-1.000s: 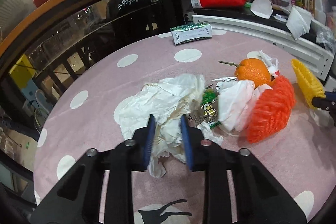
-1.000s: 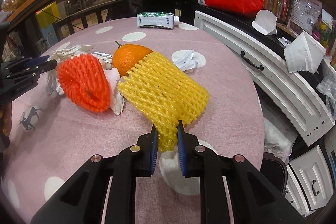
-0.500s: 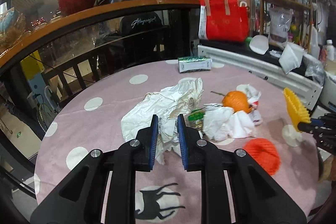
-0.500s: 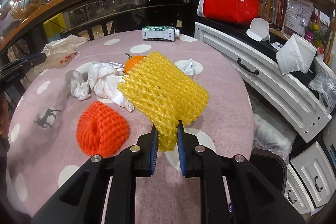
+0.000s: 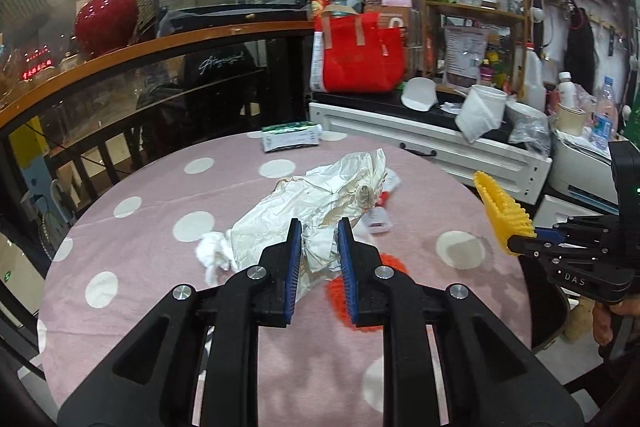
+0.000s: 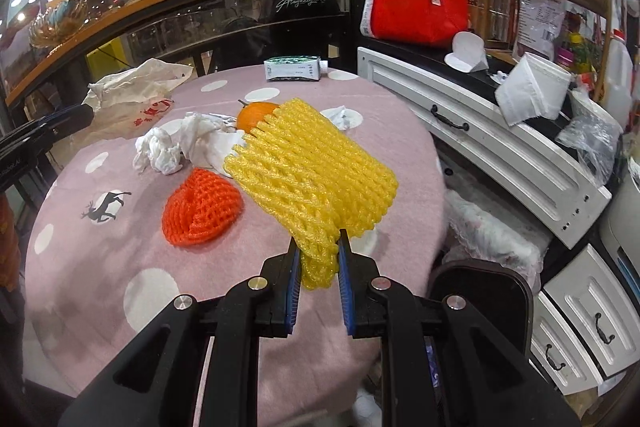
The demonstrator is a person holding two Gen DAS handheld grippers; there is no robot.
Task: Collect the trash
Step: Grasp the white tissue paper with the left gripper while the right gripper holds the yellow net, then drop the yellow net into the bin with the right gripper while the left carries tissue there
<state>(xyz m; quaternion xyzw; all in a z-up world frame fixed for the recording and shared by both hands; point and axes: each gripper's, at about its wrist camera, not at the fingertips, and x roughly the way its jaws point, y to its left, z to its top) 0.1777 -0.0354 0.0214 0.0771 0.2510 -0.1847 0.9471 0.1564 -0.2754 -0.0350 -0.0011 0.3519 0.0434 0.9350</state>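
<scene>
While left tongs (image 5: pixel 319 227) pinch bag (image 5: pixel 320 199), airborne

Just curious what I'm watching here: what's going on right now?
Left gripper shut on white plastic bag, right gripper shut on yellow foam net. Orange net, tissues remain on table. Nothing blocking.

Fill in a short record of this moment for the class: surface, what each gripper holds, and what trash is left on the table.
surface: round pink table with white dots
left gripper: shut on a crumpled white plastic bag, lifted off the table
right gripper: shut on a yellow foam net
left on table: orange foam net, white tissues, an orange, green carton
</scene>
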